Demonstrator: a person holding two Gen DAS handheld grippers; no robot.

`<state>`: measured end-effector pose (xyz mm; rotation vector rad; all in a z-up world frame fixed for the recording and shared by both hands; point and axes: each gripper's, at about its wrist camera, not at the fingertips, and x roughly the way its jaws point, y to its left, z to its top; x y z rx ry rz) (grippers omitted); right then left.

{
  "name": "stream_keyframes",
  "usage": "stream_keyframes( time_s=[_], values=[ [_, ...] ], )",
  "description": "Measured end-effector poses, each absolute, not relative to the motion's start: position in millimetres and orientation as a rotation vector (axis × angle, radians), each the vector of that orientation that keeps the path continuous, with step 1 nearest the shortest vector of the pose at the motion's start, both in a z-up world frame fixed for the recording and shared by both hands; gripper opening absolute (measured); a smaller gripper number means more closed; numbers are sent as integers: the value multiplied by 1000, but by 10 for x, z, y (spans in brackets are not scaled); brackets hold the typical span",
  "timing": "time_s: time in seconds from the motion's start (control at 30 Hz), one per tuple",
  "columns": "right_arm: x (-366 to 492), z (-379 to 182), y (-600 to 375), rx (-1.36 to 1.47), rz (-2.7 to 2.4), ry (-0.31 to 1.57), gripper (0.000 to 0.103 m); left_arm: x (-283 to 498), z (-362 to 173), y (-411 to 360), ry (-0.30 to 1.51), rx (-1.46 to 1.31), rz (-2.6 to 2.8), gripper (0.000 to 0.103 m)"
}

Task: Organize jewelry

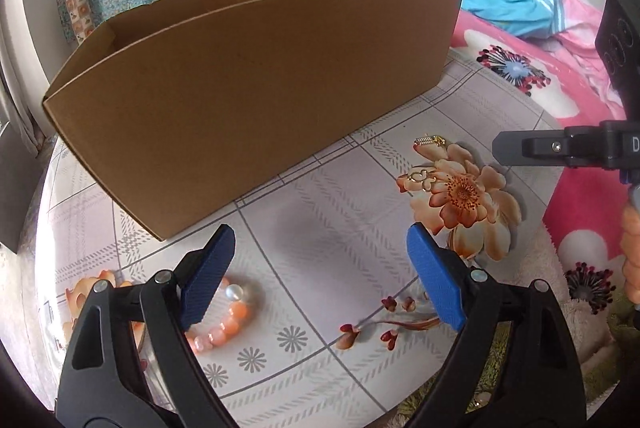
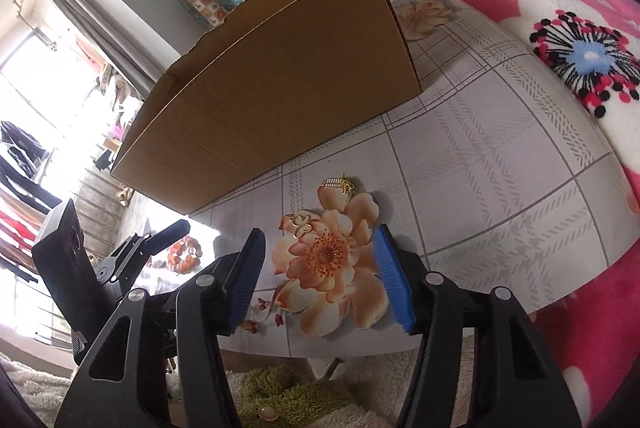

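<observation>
Cardboard, brown and open-topped, the long box [image 1: 256,84] stands on the floral-printed tablecloth [image 1: 320,228]. In the left wrist view, the left gripper [image 1: 320,280] hangs with its blue pads wide apart, nothing between them; the orange beaded bracelet [image 1: 224,324] lies just beside and partly under its left pad. 2 small gold jewelry pieces [image 1: 424,180] lie further right.

In the right wrist view, the right gripper [image 2: 320,276] has its pads apart over a printed flower, holding nothing. A gold ring-shaped piece [image 2: 302,224] lies just ahead, a gold clip-like piece [image 2: 340,185] beyond it, near the box.
</observation>
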<state>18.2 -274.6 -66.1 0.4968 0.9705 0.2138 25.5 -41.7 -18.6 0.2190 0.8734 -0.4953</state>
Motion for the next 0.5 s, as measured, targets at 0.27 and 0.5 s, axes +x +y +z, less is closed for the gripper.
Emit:
stream_keyframes(
  time_s=[0.27, 0.5],
  values=[
    [316, -682, -2687, 417, 196, 974, 26, 279, -305, -488, 908, 267, -473, 85],
    [356, -768, -2491, 407, 263, 996, 14, 308, -338, -445, 934, 231, -444, 94]
  ],
)
